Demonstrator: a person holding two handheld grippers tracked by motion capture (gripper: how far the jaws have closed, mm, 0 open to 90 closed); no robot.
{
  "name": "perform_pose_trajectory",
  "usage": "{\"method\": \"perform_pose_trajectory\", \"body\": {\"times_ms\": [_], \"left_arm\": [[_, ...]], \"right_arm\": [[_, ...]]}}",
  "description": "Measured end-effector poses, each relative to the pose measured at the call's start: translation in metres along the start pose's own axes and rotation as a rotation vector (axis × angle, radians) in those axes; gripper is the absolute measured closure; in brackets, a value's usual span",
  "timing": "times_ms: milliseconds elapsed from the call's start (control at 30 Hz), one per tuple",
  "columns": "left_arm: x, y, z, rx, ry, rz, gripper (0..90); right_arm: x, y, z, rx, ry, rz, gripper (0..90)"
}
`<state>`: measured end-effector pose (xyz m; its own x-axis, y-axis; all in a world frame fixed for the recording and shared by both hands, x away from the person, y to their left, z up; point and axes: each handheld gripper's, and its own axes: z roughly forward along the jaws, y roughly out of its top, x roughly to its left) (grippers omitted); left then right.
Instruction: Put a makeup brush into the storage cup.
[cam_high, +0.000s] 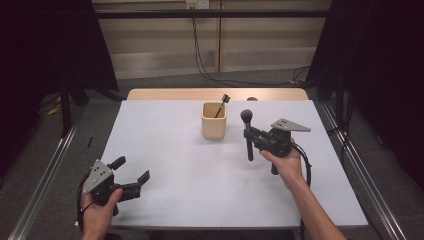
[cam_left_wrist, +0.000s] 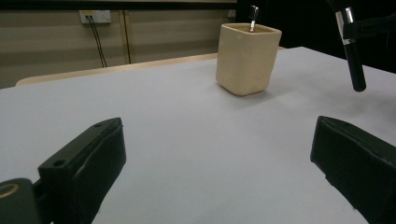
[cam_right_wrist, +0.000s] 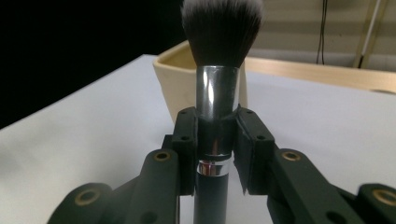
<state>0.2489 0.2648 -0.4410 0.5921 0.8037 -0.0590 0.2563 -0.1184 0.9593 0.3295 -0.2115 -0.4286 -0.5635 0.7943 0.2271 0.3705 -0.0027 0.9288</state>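
The cup (cam_high: 214, 121) is hiding the lower part of the small brush (cam_high: 221, 105) standing inside it. In the left gripper view the top edge is cutting off the head of the makeup brush (cam_left_wrist: 351, 44). In the right gripper view the bottom edge is cutting off its handle, and the right tool (cam_right_wrist: 217, 135) is covering part of its metal collar.

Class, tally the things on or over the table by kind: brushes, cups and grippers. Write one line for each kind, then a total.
Brushes: 2, the big brush clamped upright in the right gripper, and a small brush standing in the cup.
Cups: 1, the cream cup.
Grippers: 2, counting the left gripper, jaws open.
Total: 5
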Motion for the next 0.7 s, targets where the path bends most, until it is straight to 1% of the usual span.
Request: {"method": "perform_pose_trajectory", "body": {"times_ms": [33, 100, 133, 167, 200, 233, 333, 367, 567, 700], "left_arm": [[-0.001, 0.0, 0.0, -0.003, -0.002, -0.002, 3.3], [-0.002, 0.0, 0.0, -0.003, -0.007, 0.007, 3.3], [-0.002, 0.0, 0.0, -0.003, -0.009, 0.005, 3.3], [-0.002, 0.0, 0.0, -0.003, -0.008, 0.007, 3.3], [-0.001, 0.0, 0.0, -0.005, -0.004, 0.002, 3.3], [-0.001, 0.0, 0.0, -0.005, -0.004, -0.001, 3.3], [-0.001, 0.0, 0.0, -0.004, -0.002, 0.001, 3.3], [-0.001, 0.0, 0.0, -0.002, -0.004, 0.001, 3.3], [-0.004, 0.0, 0.0, -0.006, -0.015, 0.006, 3.2], [-0.004, 0.0, 0.0, -0.007, -0.013, 0.005, 3.2]], "right_arm": [[0.0, 0.001, -0.001, -0.017, 0.012, -0.001, 71.7], [0.001, 0.003, -0.003, -0.043, 0.011, -0.017, 71.7], [0.001, 0.005, -0.006, -0.074, 0.016, -0.011, 71.7], [0.001, 0.005, -0.006, -0.074, 0.016, -0.011, 71.7], [0.0, 0.007, -0.008, -0.103, 0.019, -0.013, 71.7], [0.0, 0.007, -0.008, -0.103, 0.019, -0.013, 71.7], [0.001, 0.009, -0.011, -0.12, 0.034, -0.033, 71.8], [0.001, 0.009, -0.011, -0.125, 0.031, -0.04, 71.8], [0.001, 0.012, -0.013, -0.149, 0.027, -0.037, 71.7], [0.003, 0.016, -0.014, -0.16, 0.036, -0.044, 71.8]]}}
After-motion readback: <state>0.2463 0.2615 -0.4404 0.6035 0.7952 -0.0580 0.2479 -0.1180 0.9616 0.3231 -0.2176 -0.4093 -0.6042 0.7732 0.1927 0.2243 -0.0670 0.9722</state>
